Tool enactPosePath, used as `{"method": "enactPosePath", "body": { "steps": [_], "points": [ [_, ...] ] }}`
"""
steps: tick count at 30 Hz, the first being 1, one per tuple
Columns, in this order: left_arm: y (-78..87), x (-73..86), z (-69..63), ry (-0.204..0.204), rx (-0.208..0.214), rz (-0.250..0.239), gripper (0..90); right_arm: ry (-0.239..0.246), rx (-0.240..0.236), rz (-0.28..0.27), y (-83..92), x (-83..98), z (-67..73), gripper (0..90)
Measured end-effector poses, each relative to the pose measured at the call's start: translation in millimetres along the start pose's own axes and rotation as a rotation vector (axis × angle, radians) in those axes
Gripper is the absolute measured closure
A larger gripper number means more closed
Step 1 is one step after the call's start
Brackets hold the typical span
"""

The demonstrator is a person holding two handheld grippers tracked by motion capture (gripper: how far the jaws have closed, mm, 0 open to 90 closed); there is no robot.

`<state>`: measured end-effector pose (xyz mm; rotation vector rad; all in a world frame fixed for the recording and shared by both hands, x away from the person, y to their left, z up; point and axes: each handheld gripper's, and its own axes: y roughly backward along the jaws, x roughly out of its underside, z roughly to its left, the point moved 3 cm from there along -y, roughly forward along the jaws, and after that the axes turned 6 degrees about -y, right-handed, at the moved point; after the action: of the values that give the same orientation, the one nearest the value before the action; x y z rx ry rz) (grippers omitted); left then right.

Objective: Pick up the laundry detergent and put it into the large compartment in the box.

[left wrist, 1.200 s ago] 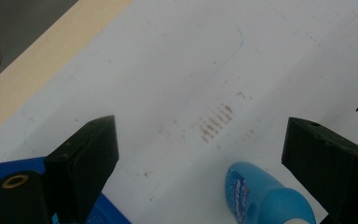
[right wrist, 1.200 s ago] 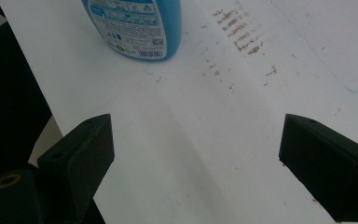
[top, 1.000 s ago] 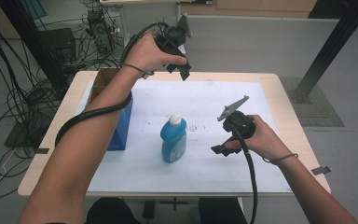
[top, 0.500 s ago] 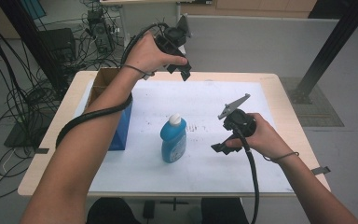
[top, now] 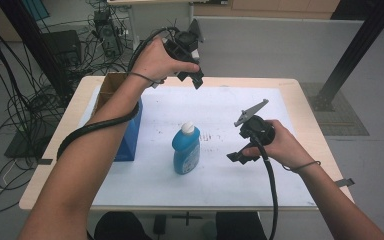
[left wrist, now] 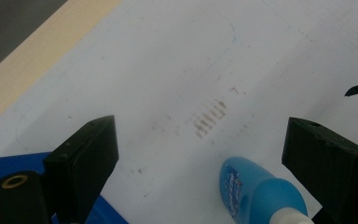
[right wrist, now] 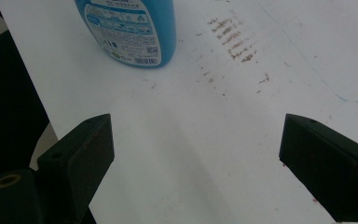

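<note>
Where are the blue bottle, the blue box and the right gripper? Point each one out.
blue bottle (top: 185, 155): high view, on the middle of its blue body.
blue box (top: 130, 135): high view, on its blue side wall.
right gripper (top: 236, 157): high view, midway between its open fingertips.

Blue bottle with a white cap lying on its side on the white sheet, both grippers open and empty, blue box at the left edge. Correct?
Not quite: the blue bottle stands upright on the white sheet, cap up, as the high view shows. The rest holds: the left gripper and right gripper are open and empty, and the blue box sits at the left edge.
</note>
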<state>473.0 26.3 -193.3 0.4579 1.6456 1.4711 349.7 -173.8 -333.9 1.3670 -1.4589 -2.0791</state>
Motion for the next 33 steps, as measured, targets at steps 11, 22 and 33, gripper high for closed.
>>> {"method": "enactPosePath", "body": {
  "steps": [11,22,33],
  "points": [
    [14.3,16.3,-21.1,-0.005,0.048,-0.004,10.7,-0.012,-0.004,0.002,-1.2,0.1,-0.9,9.2],
    [20.9,32.6,-37.9,-0.019,0.053,-0.005,10.0,-0.006,-0.010,0.005,-2.9,-1.0,-0.2,9.2],
    [18.5,47.6,-56.3,-0.064,0.081,0.004,8.6,-0.002,-0.002,0.018,-3.3,-1.0,-0.9,8.7]
  ]
}}
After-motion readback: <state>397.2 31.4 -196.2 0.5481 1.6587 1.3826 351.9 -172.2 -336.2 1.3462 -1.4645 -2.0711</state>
